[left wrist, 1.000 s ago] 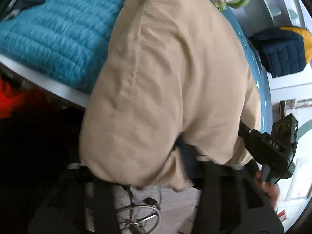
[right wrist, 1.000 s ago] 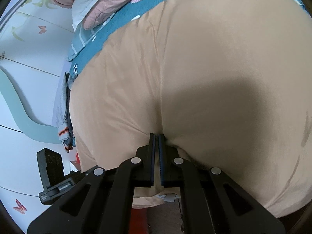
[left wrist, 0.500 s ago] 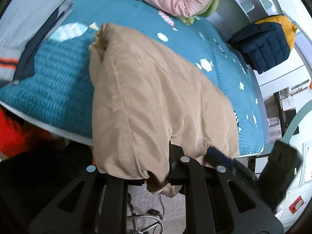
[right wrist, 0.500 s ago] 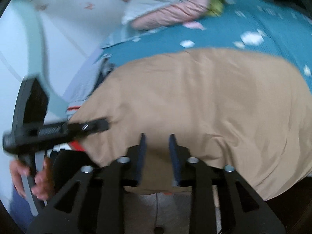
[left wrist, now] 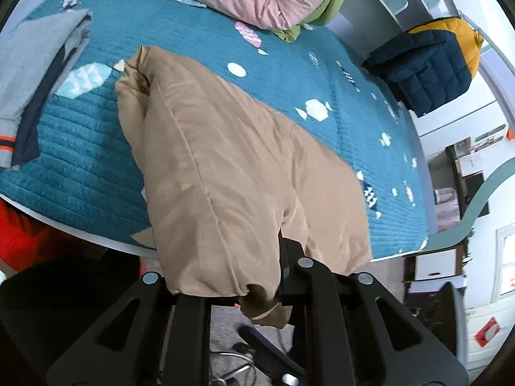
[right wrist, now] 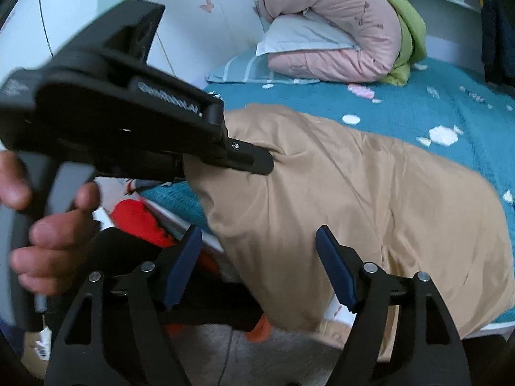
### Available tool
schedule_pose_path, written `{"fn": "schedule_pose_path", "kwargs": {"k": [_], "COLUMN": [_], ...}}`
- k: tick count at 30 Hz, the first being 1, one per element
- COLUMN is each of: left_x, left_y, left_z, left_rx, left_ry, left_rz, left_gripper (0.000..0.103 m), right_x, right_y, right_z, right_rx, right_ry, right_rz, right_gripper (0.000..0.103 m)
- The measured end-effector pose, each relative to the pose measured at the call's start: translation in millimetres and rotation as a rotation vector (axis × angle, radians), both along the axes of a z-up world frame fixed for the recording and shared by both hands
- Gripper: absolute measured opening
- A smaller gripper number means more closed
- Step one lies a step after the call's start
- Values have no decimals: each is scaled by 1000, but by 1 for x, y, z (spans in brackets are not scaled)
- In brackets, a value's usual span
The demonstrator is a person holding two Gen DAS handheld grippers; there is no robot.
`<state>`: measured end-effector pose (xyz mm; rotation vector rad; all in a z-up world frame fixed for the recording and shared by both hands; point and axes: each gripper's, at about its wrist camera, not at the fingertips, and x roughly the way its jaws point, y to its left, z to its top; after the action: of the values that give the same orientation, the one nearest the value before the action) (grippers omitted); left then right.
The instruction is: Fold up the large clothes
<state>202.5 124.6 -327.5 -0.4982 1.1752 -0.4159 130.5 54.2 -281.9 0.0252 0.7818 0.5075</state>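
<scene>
Right, we see the tan garment (left wrist: 244,167) lying folded across the teal bed (left wrist: 322,74), near edge hanging off at the frame bottom. Left gripper (left wrist: 257,276) pinches that hem. Right gripper (right wrist: 257,263) has just been opening, jaws spread, nothing between them. Risk: held by one corner, the slippery fabric slides off the bed. Left pads are hidden under cloth; we can't judge grip depth.

White lettering on the black body of the left gripper (right wrist: 254,160), seen from the right wrist, is too blurred to read with certainty.
</scene>
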Motion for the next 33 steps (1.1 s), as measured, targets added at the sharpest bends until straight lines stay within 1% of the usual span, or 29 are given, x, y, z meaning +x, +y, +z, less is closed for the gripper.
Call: {"fn": "schedule_pose_path", "kwargs": {"k": [2, 6, 10, 12, 13, 14, 15, 16, 17, 18, 19, 20, 22, 23, 24, 25, 26, 27, 28, 29, 30, 31, 32, 33], "left_x": [1, 3, 5, 7, 8, 9, 9, 10, 11, 11, 11, 10, 8, 7, 4, 0, -5, -9, -12, -14, -16, -19, -22, -24], "left_y": [1, 1, 0, 0, 0, 1, 2, 2, 3, 4, 6, 8, 12, 14, 17, 20, 24, 26, 27, 25, 23, 21, 22, 24], "left_z": [0, 3, 3, 2, 2, 2, 3, 2, 2, 1, 1, 2, 6, 10, 16, 24, 33, 39, 45, 47, 48, 49, 48, 45], "left_rx": [-21, -31, -43, -62, -69, -68, -70, -80, -95, -108, -126, -162, -226, -263, -300, -332, -369, -393, -414, -410, -378, -309, -267, -311], "left_ry": [11, 22, 26, 35, 39, 40, 43, 45, 51, 56, 56, 52, 38, 24, -5, -51, -107, -142, -173, -194, -208, -230, -264, -272], "left_rz": [-2, -7, -16, -14, -13, -7, -3, -1, 4, 10, 17, 23, 22, 19, 15, 8, 8, 8, 3, -3, 1, 37, 73, 84], "left_gripper": [14, 14, 14, 14, 14, 14, 15, 15, 15, 18, 20, 23, 27, 32, 36, 39, 54, 67, 68, 68, 69, 70, 70, 70], "right_x": [-1, 2, 11, 15, 16, 18, 20, 22, 25, 27, 31, 33, 30, 33, 35, 37, 38, 39, 39, 37, 35, 35, 33, 31], "right_y": [5, 22, 30, 32, 32, 32, 30, 28, 28, 26, 22, 16, 7, -2, -14, -23, -35, -48, -58, -67, -80, -89, -104, -119], "right_z": [0, -2, -12, -16, -16, -18, -19, -20, -21, -21, -21, -21, -16, -15, -14, -15, -15, -16, -13, -13, -13, -12, -16, -20], "right_rx": [-13, -58, -80, -89, -98, -111, -100, -91, -92, -85, -54, -19, 35, 88, 161, 219, 296, 374, 428, 473, 531, 569, 633, 689], "right_ry": [-38, -115, -139, -153, -157, -157, -146, -137, -129, -114, -87, -66, -47, -22, 10, 32, 65, 90, 104, 116, 128, 134, 150, 167], "right_rz": [0, 4, -15, -29, -36, -52, -55, -55, -55, -51, -50, -57, -72, -85, -100, -113, -135, -155, -171, -190, -215, -235, -263, -293], "right_gripper": [70, 71, 71, 69, 64, 49, 42, 39, 30, 25, 23, 21, 20, 20, 19, 19, 19, 19, 19, 19, 19, 19, 19, 19]}}
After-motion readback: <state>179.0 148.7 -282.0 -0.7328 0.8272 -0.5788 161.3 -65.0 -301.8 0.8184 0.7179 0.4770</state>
